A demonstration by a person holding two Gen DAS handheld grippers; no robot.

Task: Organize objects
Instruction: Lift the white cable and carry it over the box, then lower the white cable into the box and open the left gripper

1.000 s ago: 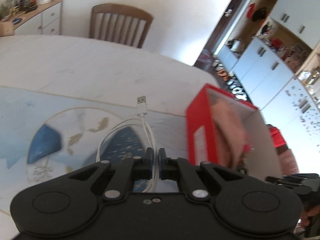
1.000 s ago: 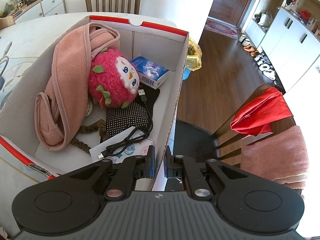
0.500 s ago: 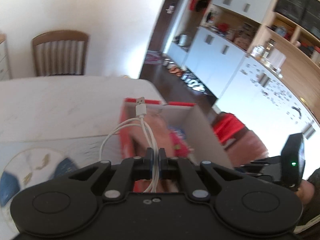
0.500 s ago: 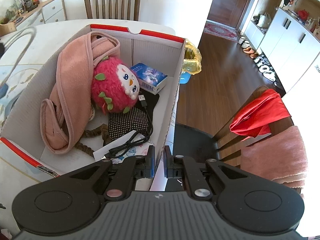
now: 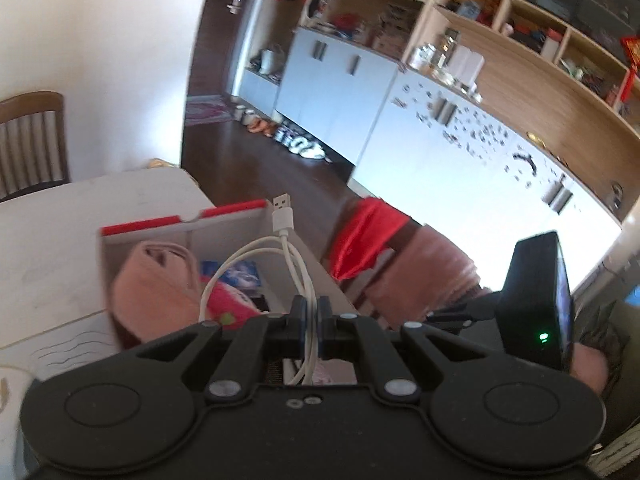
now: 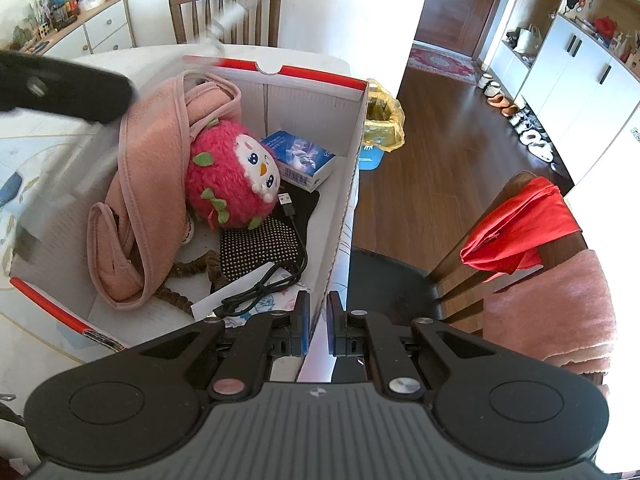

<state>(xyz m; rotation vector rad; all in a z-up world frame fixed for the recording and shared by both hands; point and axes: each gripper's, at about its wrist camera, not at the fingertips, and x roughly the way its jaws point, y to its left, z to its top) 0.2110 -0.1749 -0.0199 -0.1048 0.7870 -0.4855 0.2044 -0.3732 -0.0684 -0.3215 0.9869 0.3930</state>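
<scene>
White USB cable (image 5: pixel 286 258): light, limp, loops spring and sag; plug end stiff, sticking up past the fingers. Best held across the bundled strands, as now, not by the plug. Likely to uncoil on release, so a low drop into the box looks sensible.

Left gripper (image 5: pixel 311 318): clamped nearly shut on the cable bundle, strands running between the pads, loop and USB-A plug fanning out ahead. Hanging over the red-rimmed cardboard box (image 5: pixel 182 224), above the pink cloth bag (image 5: pixel 156 280). In the right wrist view, only a blurred black body at upper left over the box's left wall.

Box contents, left to right in the right wrist view: pink cloth bag draped against the left wall, red plush toy (image 6: pixel 232 184), blue packet (image 6: pixel 302 158), studded black pouch (image 6: pixel 258 250), black cable (image 6: pixel 264 288) coiled near the front.

Right gripper (image 6: pixel 318 322): narrow gap, fingers straddling the box's right wall (image 6: pixel 340 240); pinching it, by the look, steadying the box.

Judgement: placing step, cable over the box but not released.
</scene>
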